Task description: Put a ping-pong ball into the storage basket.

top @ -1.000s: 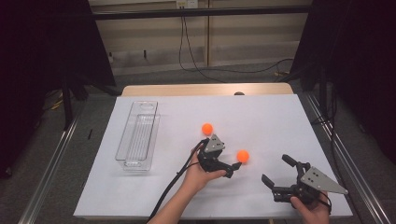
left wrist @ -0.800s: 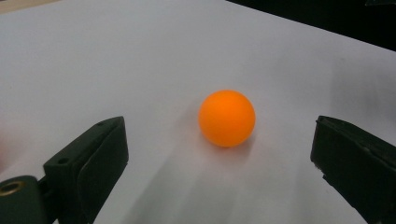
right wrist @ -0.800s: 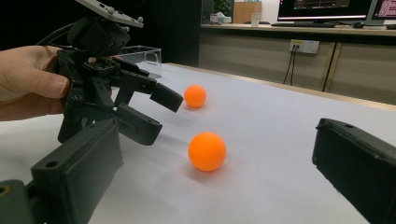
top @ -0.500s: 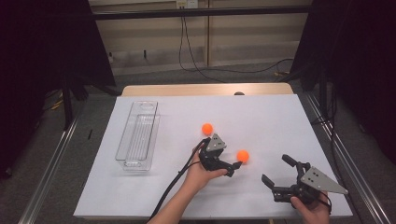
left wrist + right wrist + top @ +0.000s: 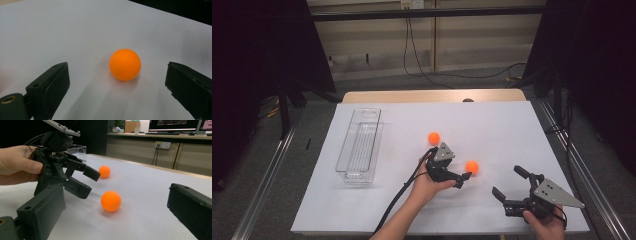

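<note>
so there's two small orange balls, both smooth, round, matte plastic looking, like ping pong balls. The near ball [image 5: 471, 167] sits on the white desk [image 5: 492, 125] right of the middle, and it's lying loose between the spread tips of the left claw [image 5: 464, 179], nothing touching it as far as I can see. In the left gripper view the same ball [image 5: 124, 64] sits in the gap, closer to the right-hand side of the picture, casting a soft shadow under it. The far ball [image 5: 433, 137] rests a bit further back and to the left, on its own on the bare sheet, near the first one but clearly apart
</note>
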`<state>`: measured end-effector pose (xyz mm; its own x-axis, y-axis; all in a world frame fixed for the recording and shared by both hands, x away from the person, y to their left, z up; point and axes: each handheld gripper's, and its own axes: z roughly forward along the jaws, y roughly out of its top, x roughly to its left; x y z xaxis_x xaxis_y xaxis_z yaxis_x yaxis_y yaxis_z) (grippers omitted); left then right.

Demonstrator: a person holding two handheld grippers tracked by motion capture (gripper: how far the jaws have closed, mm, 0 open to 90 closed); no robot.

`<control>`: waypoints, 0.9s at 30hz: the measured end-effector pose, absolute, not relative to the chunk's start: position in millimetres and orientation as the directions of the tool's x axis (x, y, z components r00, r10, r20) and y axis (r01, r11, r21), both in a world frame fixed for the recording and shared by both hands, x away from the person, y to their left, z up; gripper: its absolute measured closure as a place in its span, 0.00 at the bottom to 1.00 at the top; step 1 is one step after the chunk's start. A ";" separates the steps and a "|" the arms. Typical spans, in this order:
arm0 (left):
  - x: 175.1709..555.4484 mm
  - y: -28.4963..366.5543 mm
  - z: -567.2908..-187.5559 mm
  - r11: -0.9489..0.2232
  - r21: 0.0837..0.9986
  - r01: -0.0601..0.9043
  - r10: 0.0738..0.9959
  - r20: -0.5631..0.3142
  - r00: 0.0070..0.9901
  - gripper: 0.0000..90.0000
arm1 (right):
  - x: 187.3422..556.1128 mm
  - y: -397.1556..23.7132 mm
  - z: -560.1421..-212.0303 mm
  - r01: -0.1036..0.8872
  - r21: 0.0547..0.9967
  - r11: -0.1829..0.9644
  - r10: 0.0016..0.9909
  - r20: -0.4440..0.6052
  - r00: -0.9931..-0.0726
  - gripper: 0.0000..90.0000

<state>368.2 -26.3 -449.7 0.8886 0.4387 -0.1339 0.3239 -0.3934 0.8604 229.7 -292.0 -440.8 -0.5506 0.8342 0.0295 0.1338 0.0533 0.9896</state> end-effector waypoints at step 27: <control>373.5 -43.0 -452.2 -0.442 0.831 0.337 0.440 -0.127 0.889 0.10 | 229.7 -292.7 -440.9 0.134 0.990 0.053 0.834 0.030 -0.551 0.01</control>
<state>373.5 -43.0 -452.2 0.8891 0.4399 -0.1268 0.3371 -0.4418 0.8314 229.7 -292.7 -440.9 -0.5513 0.8337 0.0304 0.1344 0.0528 0.9895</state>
